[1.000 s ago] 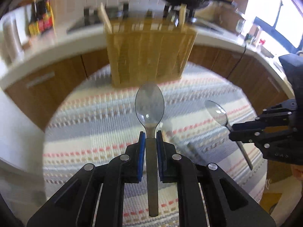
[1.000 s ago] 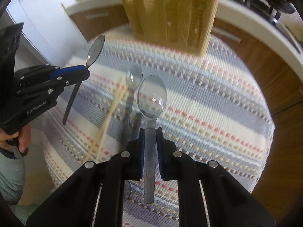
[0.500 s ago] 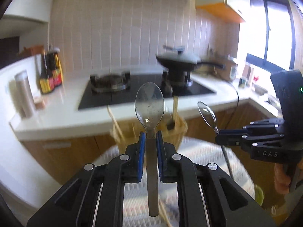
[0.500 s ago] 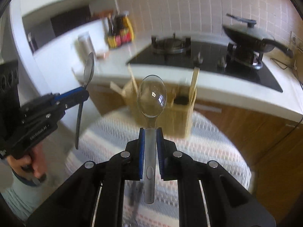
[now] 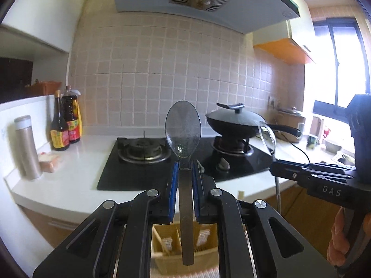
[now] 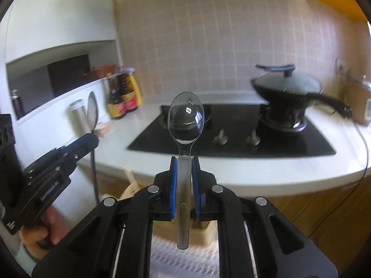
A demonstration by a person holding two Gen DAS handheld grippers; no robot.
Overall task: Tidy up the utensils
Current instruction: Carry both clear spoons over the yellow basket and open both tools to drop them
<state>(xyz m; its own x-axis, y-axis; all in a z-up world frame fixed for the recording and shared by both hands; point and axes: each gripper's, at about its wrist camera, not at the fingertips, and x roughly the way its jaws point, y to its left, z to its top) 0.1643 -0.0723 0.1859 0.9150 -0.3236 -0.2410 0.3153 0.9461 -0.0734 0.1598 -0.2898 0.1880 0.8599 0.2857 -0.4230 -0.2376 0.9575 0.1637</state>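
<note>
Both grippers are clamped on spoons, bowls up: left gripper [image 5: 184,165] pinches a dull metal spoon [image 5: 183,129], right gripper [image 6: 184,161] a shiny spoon [image 6: 186,118]. Wooden utensil holder [image 5: 185,247] sits low behind them; gas stove [image 6: 231,132] and lidded wok [image 6: 287,88] fill the background.

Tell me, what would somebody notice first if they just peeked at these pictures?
Probably the two shiny spoons standing straight up: the left gripper pinches a dull metal spoon, and the right gripper pinches a mirror-bright spoon, each right in the middle of its own view. Behind them, a black lidded wok sits on the right burner of the black stove, and sauce bottles stand at the counter's left.
</note>
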